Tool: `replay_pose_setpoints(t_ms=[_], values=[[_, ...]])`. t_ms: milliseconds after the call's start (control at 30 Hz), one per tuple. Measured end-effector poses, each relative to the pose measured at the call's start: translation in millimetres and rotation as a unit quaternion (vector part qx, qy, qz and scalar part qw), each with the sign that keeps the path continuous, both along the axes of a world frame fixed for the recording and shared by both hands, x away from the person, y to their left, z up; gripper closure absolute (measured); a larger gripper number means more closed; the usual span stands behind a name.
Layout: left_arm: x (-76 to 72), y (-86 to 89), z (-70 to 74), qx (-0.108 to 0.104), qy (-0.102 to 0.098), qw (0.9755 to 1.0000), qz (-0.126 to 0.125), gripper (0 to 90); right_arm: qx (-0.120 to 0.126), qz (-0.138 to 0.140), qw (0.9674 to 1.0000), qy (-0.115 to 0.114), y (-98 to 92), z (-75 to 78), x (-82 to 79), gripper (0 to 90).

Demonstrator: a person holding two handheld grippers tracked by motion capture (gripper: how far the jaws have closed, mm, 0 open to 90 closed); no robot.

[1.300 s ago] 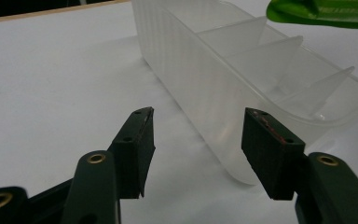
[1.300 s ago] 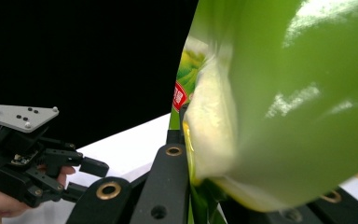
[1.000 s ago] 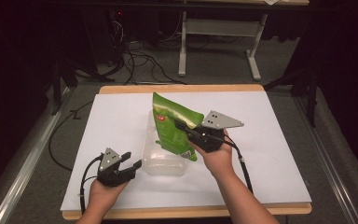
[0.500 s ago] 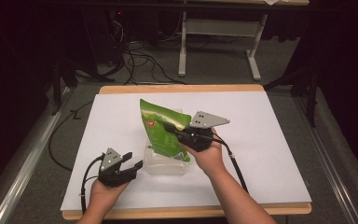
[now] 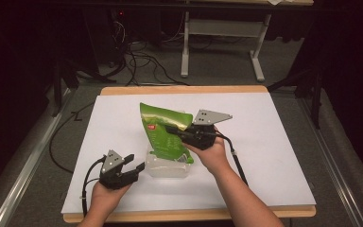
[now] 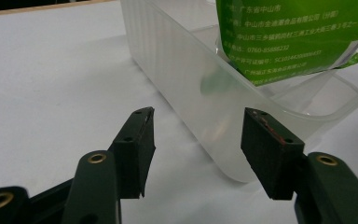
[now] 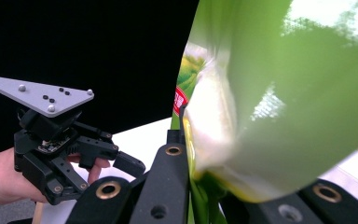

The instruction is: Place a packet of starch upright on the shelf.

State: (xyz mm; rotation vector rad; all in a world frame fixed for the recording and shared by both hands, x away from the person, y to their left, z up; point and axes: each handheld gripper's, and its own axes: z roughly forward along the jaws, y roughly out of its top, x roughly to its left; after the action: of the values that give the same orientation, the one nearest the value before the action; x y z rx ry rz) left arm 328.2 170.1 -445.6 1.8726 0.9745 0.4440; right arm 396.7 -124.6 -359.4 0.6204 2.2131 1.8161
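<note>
In the high view, the right gripper (image 5: 174, 130) has its jaws clamped on a green printed foil pouch (image 5: 164, 133), its lower end inside a clear plastic tub (image 5: 166, 169) near the counter's (image 5: 274, 142) front edge. In the left gripper view, the left gripper (image 6: 196, 140) has its jaws apart, straddling the tub's corner without touching it. In the right gripper view, the pouch is pinched tight.

High view: white table sheet (image 5: 274, 156) was brightly and evenly lit from above; the room beyond stayed near black, shadows faint. Left gripper view: translucent plastic container (image 6: 200, 88) looked sharp, the near black jaws slightly soft, with no glare. Right gripper view: glossy green packet (image 7: 298, 107) was blurred, close and out of focus, with blown highlights at top.
</note>
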Motion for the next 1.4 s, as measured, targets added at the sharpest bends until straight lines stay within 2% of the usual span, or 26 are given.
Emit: replay_pose_setpoints(t_ms=[333,567,1067,1167,1233,1300,1400], values=[[0.5,0.6,-0.5,-0.003,0.004,1.0000,0.004,45.5,-0.002,0.016,0.9999,0.001,5.3,-10.4,12.1,90.0],[0.3,0.4,-0.4,-0.004,0.005,1.0000,0.004,45.9,0.008,0.018,0.9998,0.000,3.3,-14.5,12.0,90.0],[0.6,0.0,-0.6,-0.002,0.005,1.0000,0.006,46.1,0.005,0.023,0.9997,0.002,6.1,-19.9,8.2,90.0],[0.7,-0.1,-0.6,-0.003,0.004,1.0000,0.006,46.1,-0.004,0.023,0.9997,0.006,8.3,-22.7,6.9,90.0],[0.6,-0.2,-0.5,-0.002,0.004,1.0000,0.006,46.1,-0.033,0.024,0.9991,0.009,13.9,-29.0,6.6,90.0],[0.5,0.0,-0.4,-0.002,0.004,1.0000,0.005,46.2,-0.049,0.025,0.9984,0.011,18.6,-38.5,5.9,90.0],[0.8,-0.1,-0.6,-0.002,0.004,1.0000,0.005,46.2,-0.027,0.027,0.9991,0.019,16.2,-46.1,6.0,90.0]])
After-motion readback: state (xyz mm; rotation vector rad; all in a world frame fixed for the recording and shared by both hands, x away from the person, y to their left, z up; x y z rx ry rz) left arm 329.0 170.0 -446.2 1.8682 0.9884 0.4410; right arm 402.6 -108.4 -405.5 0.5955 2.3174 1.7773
